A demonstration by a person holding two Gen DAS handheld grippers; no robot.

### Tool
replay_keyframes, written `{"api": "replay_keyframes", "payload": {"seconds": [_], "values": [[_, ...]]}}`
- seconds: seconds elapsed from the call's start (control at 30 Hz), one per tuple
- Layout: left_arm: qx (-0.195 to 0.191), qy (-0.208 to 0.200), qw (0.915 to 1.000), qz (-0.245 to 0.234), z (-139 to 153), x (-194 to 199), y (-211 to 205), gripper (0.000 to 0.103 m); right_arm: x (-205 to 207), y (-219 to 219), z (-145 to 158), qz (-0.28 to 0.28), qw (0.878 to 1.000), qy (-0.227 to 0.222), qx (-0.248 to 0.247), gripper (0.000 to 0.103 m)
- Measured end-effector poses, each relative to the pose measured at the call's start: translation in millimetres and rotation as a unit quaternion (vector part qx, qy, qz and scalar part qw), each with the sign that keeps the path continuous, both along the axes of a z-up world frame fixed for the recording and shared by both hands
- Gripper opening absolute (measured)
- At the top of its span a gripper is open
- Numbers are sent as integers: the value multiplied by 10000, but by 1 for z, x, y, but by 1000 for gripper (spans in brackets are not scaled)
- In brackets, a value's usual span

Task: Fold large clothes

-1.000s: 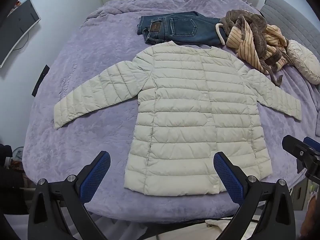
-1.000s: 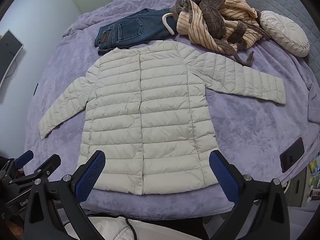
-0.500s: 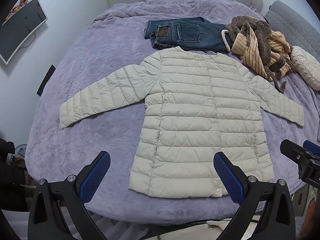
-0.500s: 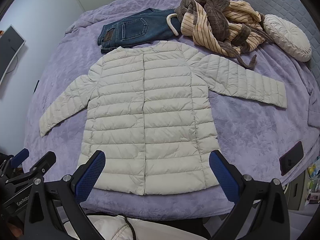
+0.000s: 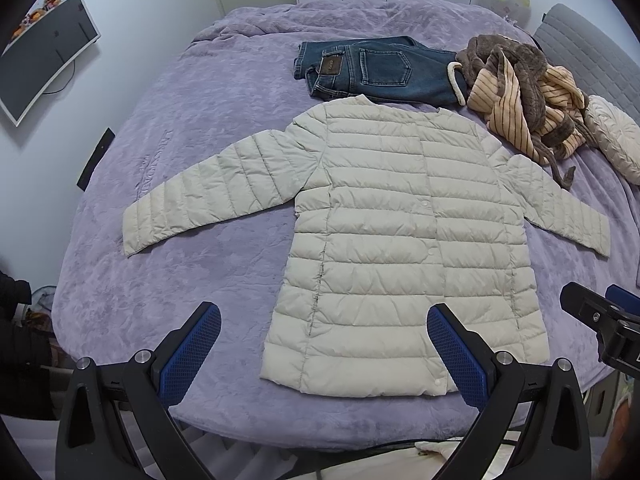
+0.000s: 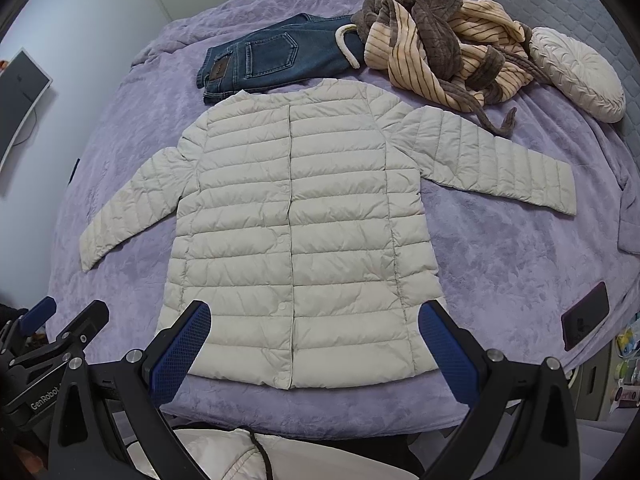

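across the middle of the bed (image 5: 224,92) lies the jacket (image 5: 404,240), cream and quilted, spread flat, front up and buttoned, both sleeves stretched out to the sides, its hem toward the near edge of the bed. beyond the jacket's collar, touching it, lie folded jeans (image 5: 372,70). just beside the jeans, past the jacket's right shoulder, sits a heap of brown and striped robe (image 5: 520,96), one brown strap trailing down close to the right sleeve. farther right of the robe rests a round cream cushion (image 5: 616,140). a dark phone (image 6: 586,320) lies on the bed well off the jacket's right hem corner. on the wall left of the jacket hangs a screen (image 5: 44,56).

the left gripper (image 5: 324,354) hovers over the jacket's left hem corner, fingers wide apart, holding nothing. the right gripper (image 6: 314,346) hovers over the hem's middle, fingers likewise spread wide and empty. neither touches the jacket.
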State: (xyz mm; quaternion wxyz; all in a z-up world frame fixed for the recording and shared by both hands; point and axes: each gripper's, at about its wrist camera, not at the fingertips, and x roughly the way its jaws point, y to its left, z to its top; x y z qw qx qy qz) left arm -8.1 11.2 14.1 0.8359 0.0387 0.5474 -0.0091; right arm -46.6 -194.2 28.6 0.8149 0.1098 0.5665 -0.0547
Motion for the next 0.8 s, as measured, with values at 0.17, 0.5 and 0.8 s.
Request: {"api": "replay_keyframes", "payload": {"seconds": [0.17,0.5,0.8], "values": [[0,-3,10000,2,0,-1,0,103,0,-1,0,5,10000,7,-3,103],[-3,4,10000,3,0,-1,0,103,0,1,-2,8,10000,14,-8,103],[-6,25,10000,14,-2,1,1,103,1,1,-4,3,10000,41,-10,103]]}}
